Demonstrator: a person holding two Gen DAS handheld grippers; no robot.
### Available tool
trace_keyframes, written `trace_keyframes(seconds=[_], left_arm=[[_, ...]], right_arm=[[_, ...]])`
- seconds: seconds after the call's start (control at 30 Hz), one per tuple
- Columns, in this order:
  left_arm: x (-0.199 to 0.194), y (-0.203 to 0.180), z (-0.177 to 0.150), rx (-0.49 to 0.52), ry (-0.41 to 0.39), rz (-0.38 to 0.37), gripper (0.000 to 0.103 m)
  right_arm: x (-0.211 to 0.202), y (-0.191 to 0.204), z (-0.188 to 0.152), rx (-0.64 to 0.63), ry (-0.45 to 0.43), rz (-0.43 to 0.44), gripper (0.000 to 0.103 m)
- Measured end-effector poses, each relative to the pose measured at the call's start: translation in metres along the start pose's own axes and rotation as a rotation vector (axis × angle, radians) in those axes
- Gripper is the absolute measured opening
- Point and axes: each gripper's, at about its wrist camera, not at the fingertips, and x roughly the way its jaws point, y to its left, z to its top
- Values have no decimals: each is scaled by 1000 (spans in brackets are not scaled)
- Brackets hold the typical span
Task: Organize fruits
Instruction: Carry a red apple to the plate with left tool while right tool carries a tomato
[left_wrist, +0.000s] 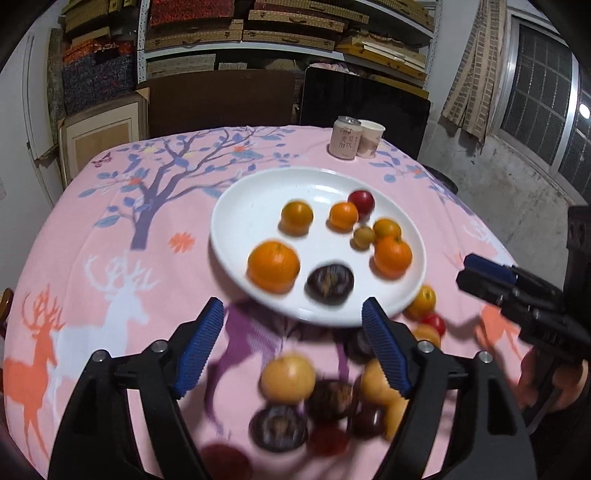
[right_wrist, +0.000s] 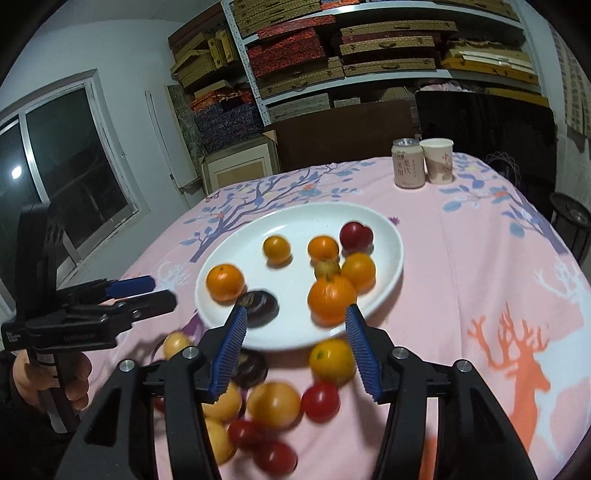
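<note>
Two grippers spread, both with nothing between their pads, near the white plate.

Your left gripper stands with jaws wide apart at the plate's near rim, above a loose heap of fruit on the pink tablecloth. Your right gripper is also parted, its fingertips over the near rim, an orange on the plate just ahead. Eight fruits lie on the plate. At the far edge stand a can and paper cup, side by side.
</note>
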Motion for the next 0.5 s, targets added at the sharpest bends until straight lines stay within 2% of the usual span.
trace_keyframes(seconds=[0.2,0.33,0.47,0.5], left_arm=[[-35,19,-66,-35,42,19,75],[-34,28,-89,-19,84,121,75],[-15,36,-95,-15,128,190,64],[-10,37,-95,-19,143,173,59]], right_arm=[[-25,9,-40,20,-15,32,58],[-30,15,-53,-6,-17,15,59],[-33,14,-53,0,-17,6,60],[-34,13,-54,3,-18,3,60]])
